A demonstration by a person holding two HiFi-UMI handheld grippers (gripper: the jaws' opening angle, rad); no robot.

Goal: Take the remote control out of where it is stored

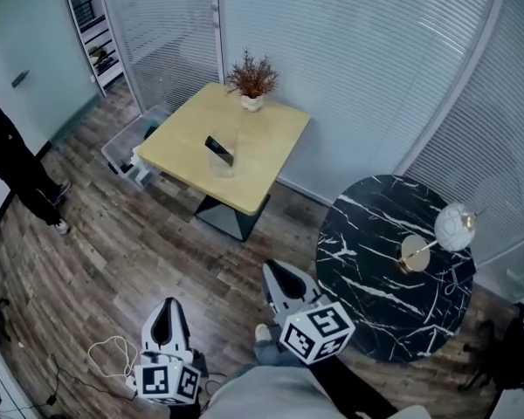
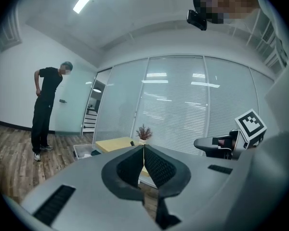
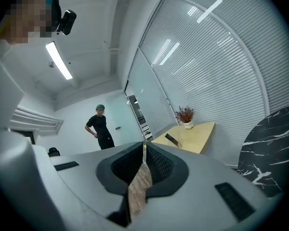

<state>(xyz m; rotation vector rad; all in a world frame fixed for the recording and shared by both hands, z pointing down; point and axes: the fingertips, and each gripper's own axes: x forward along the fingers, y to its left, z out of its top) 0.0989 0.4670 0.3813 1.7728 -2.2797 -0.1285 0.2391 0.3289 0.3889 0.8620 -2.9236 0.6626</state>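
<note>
A dark remote control (image 1: 218,149) leans inside a clear holder (image 1: 224,161) on the square yellow table (image 1: 271,138), far ahead of both grippers. In the right gripper view the remote control (image 3: 171,139) shows as a dark bar on the table top. My left gripper (image 1: 166,305) hangs low over the wooden floor, its tips pressed together with nothing between them (image 2: 143,147). To its right, a little closer to the table, my right gripper (image 1: 272,270) is also shut and empty (image 3: 145,144).
A potted plant (image 1: 251,81) stands at the yellow table's far edge. A round black marble table (image 1: 367,278) with a globe lamp (image 1: 455,226) is at the right. On the floor are a clear storage bin (image 1: 127,149) and a white cable (image 1: 113,356). A person (image 1: 17,168) stands at the left.
</note>
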